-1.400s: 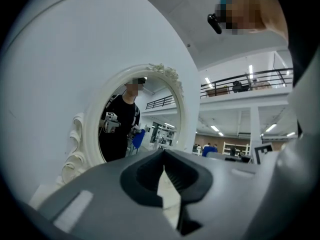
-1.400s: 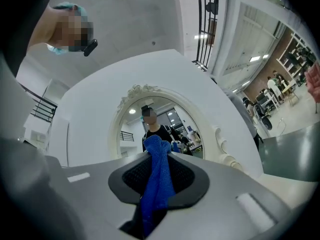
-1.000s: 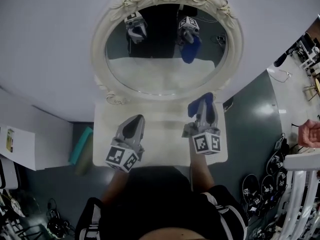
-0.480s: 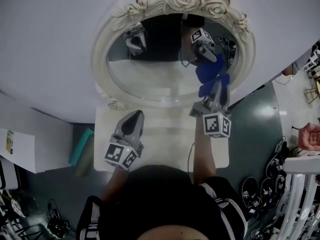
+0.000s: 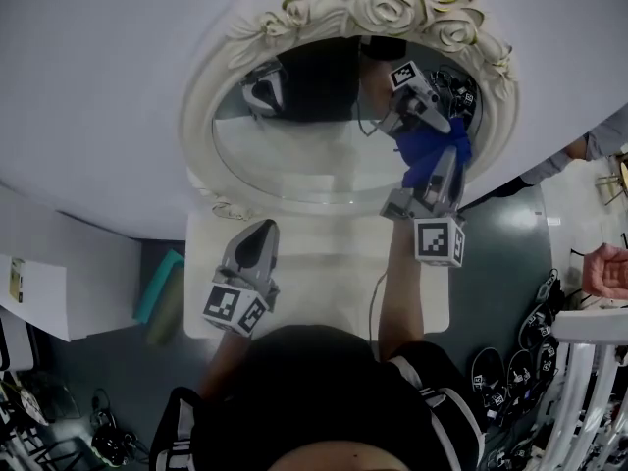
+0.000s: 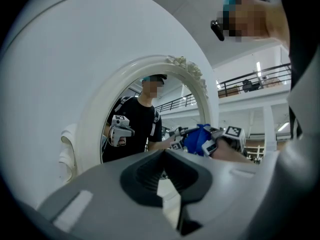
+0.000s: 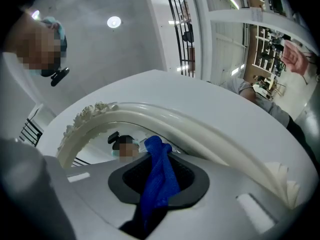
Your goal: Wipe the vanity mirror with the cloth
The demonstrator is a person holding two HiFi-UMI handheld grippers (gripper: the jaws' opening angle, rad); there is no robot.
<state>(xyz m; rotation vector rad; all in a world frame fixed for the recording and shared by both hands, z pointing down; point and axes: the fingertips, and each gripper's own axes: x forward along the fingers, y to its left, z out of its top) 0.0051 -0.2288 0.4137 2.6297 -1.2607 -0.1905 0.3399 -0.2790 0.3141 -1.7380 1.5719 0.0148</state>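
**Change since a second earlier.** The right gripper [image 5: 444, 170] rose from above the white tabletop [image 5: 324, 263] to the right part of the mirror [image 5: 304, 150]. The left gripper [image 5: 257, 243] stayed low over the tabletop.

**Right gripper.** Its jaws were clamped on a blue cloth [image 5: 428, 153], a bunched fold standing out past the tips. The cloth met its own reflection on the glass, so contact was judged made, just inside the right rim of the carved frame [image 5: 204, 96].

**Left gripper.** Its jaws were closed together with nothing between them. It was well apart from the glass.

**Step in hand.** This was judged to be the start of wiping.
- Only the cloth should bear on the glass, never the hard jaw tips.
- Pressure should be light and even.
- Strokes should overlap and work away from the rim.
- The grip on the cloth should hold so the fold does not pull free.

**Edges.** The frame's raised roses [image 5: 392, 8] stood near, above the cloth. The right rim was just beside it, and a snag there was possible.

**Open room.** The glass to the left of the cloth and below it lay unobstructed. A bystander's hand [image 5: 603, 268] at the far right was well apart.
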